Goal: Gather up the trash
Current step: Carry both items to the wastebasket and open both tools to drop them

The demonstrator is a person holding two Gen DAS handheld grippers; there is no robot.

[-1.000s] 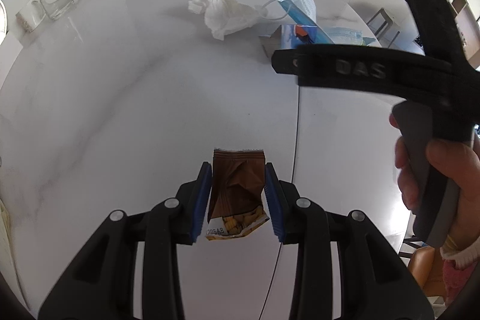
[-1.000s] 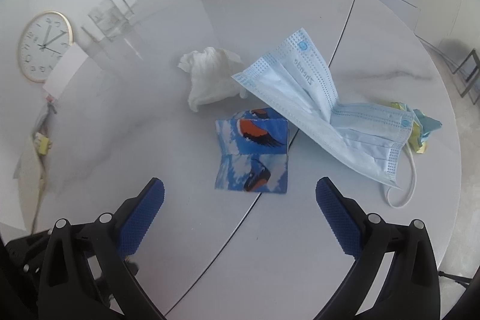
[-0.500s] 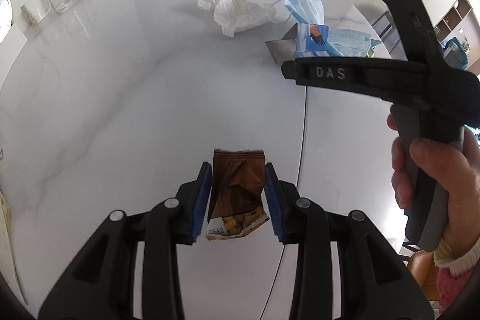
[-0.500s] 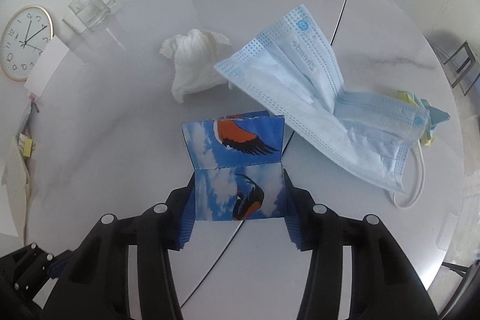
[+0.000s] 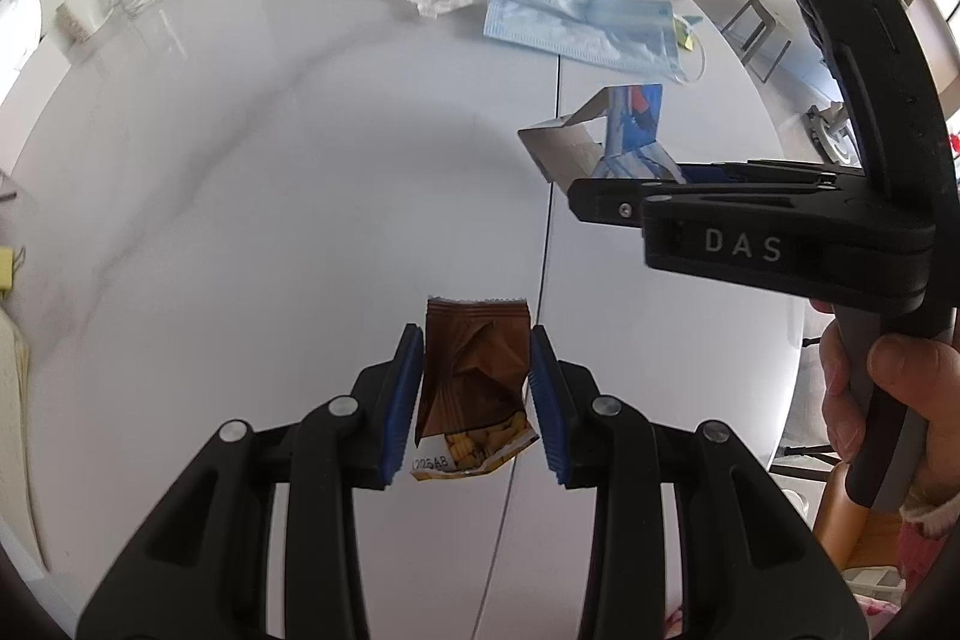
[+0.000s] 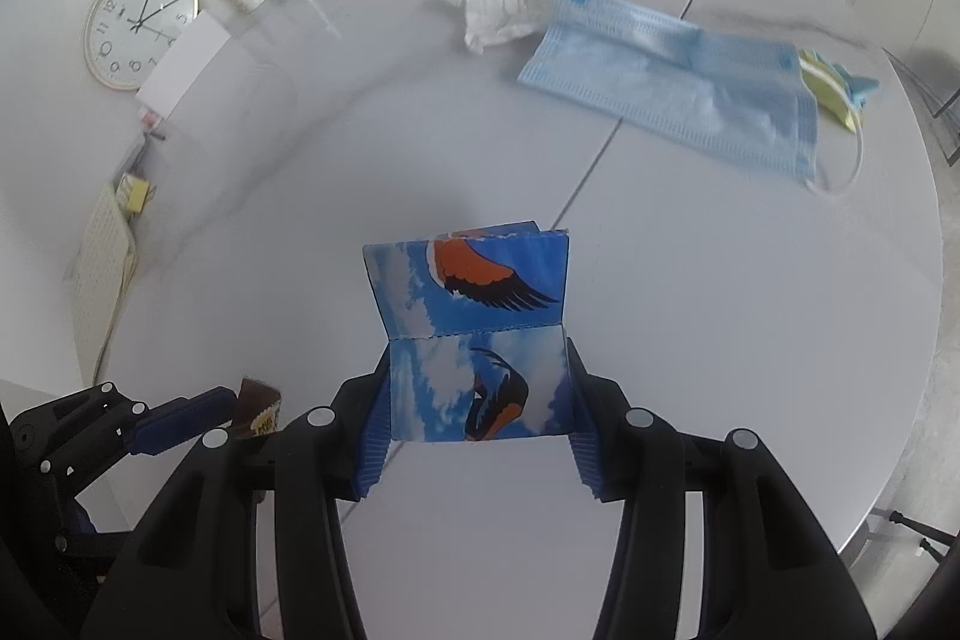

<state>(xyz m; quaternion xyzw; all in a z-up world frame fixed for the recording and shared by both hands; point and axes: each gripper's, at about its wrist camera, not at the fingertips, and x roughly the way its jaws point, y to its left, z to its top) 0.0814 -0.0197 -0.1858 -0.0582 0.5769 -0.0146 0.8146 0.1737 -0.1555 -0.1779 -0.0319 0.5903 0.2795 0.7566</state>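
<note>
Now the right gripper (image 6: 477, 415) is pinching a folded blue bird-print packet (image 6: 474, 334) between its blue pads, raised above the white table (image 6: 420, 148); its lower edge is hiding behind the fingers. Meanwhile the left gripper (image 5: 474, 394) is clamping a brown snack wrapper (image 5: 471, 388), whose print is too small to read. A second ago the packet was lying on the table between wide-open fingers. Beyond, a blue face mask (image 6: 672, 82) and crumpled tissue (image 6: 495, 10) are lying side by side.
</note>
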